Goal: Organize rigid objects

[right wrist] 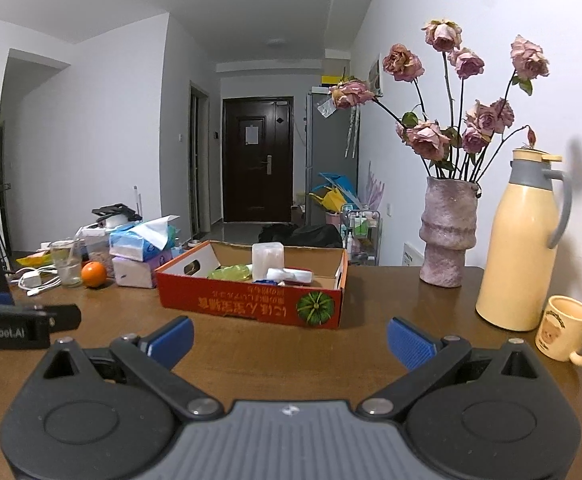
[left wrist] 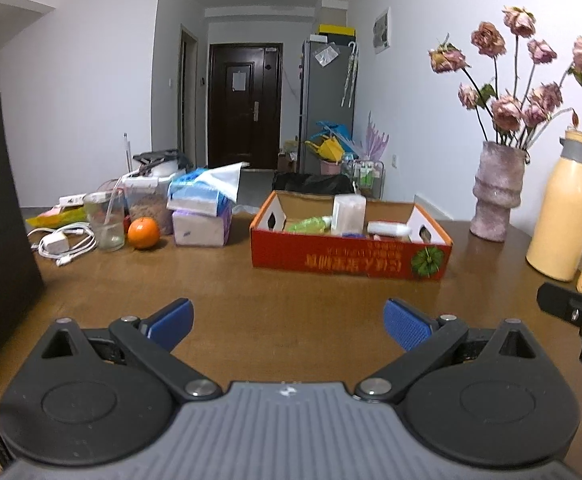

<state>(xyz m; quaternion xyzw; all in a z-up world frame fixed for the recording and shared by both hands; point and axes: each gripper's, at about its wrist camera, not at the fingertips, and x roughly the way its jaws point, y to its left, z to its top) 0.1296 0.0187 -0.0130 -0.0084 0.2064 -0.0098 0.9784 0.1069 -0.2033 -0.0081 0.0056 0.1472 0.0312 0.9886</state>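
My left tool (left wrist: 289, 322) hangs low over the brown worktop (left wrist: 251, 280), blue pads spread wide, nothing between them. My right tool (right wrist: 289, 340) is the same: wide open, empty, just above the wood. In the left view the right tool shows only as a black edge at far right, beside the left one, not touching it.

Straight ahead of both, near the middle of the worktop, sits the red cardboard tray (left wrist: 351, 258). Its long axis runs left-right across my view, long printed side toward me, print upside down. Inside: a white rectangular box (left wrist: 349, 210) standing upright, a white flat item (left wrist: 389, 228) lying w/ its length along the tray, and a green packet (left wrist: 309, 225) lying at the left end. I can't tell what the smaller bits are.

Likely rigid things to sort, judged only by look:
- cream mug (right wrist: 567, 328), near the right front edge, upright, handle pointing right. Prob. ceramic: stiff, breakable, smooth. I'd take it across the rim wall, not the handle.
- cream jug (right wrist: 517, 240), just behind the mug, upright, handle right. Tall, maybe heavy if full, so I'd grip low on the body or use both tools.
- pink vase (right wrist: 449, 232), toward the back right edge, top-heavy w/ dried roses, fragile.
- clear glass (left wrist: 105, 220) and orange (left wrist: 143, 233), back left, close together. The glass looks slippery.
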